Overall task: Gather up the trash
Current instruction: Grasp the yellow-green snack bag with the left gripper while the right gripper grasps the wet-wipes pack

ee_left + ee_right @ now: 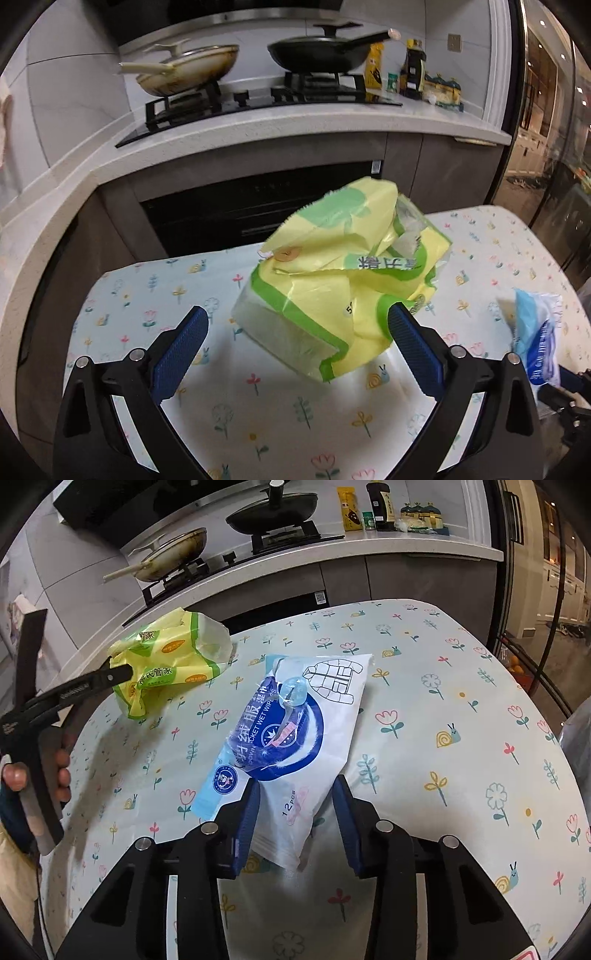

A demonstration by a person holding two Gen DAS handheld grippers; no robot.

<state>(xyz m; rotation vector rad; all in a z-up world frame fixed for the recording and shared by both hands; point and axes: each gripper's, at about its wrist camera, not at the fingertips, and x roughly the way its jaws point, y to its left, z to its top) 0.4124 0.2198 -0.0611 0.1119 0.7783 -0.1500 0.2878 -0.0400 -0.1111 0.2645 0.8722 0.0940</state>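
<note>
Yellow-and-green plastic wrapper: crumpled, mostly empty, lying on the left part of the table, toward its far edge. Left gripper spread wide around it, one blue pad clear on the left, the other at the wrapper's right corner; nothing pinched as yet.

White-and-blue wipes packet: flat, near the middle of the table, lying at a slant, its near end between the fingers of the right gripper. Jaws about a third open; the left pad sits at the packet's edge, the right pad shows a gap. Whether it is truly gripped cannot be told from this view.

Table: rounded top under a pale cloth printed with flowers and snails.

Person's hand: bare fingers around the left gripper's handle, at the left edge of the right wrist view.

Beyond the table: counter with a gas stove, a cream pan on the left burner, a black lidded pan on the right, bottles and packets at the far right.

Step in hand, as judged: both pieces of trash being taken at once, one per gripper. Next move calls for the left jaws to close on the wrapper's bunched middle, where the loose film gives something to bite, and for the right jaws to finish closing before lifting.
</note>
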